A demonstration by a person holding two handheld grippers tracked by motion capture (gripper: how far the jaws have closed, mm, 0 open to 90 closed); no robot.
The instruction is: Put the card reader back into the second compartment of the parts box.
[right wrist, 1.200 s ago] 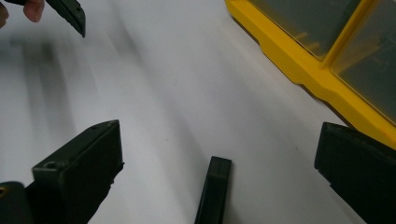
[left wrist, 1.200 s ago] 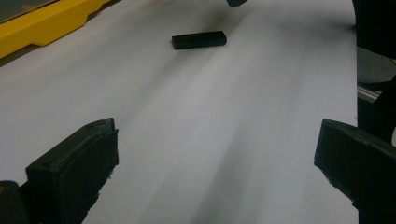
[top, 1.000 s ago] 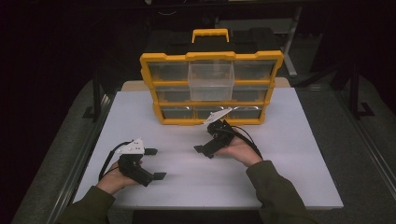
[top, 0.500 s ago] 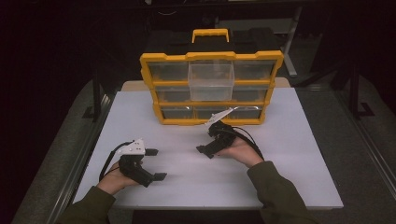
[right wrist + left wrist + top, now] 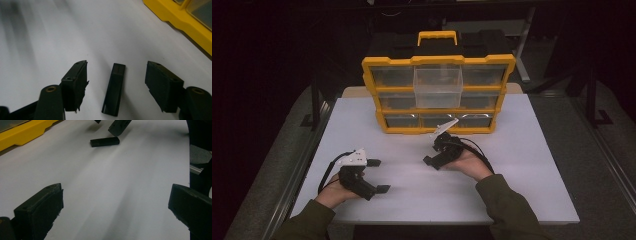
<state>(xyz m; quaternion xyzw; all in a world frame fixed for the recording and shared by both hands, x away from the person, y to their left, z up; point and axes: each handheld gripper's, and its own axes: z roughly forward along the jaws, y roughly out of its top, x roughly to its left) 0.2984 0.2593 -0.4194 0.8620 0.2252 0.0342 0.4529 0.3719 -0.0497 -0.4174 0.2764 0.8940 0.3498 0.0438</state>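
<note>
A small black bar lies flat on the white table top, a little in front of the yellow organizer. My right gripper is lowered over the bar, one jaw on each side. Its jaws have just been closing, and gaps still show between the pads and the bar. In the high view the right gripper points left. In the left gripper view the black bar lies farther off. My left gripper rests open near the front left, and nothing lies between the left gripper's jaws.
The organizer has a black handle and rows of clear drawers. One clear drawer in the top middle is pulled out toward me. The white top ends at grey table margins left and right. Bare white surface lies between the two grippers.
The right gripper's jaws look a little closer together than a second ago. Both hands rest at the same spots.
</note>
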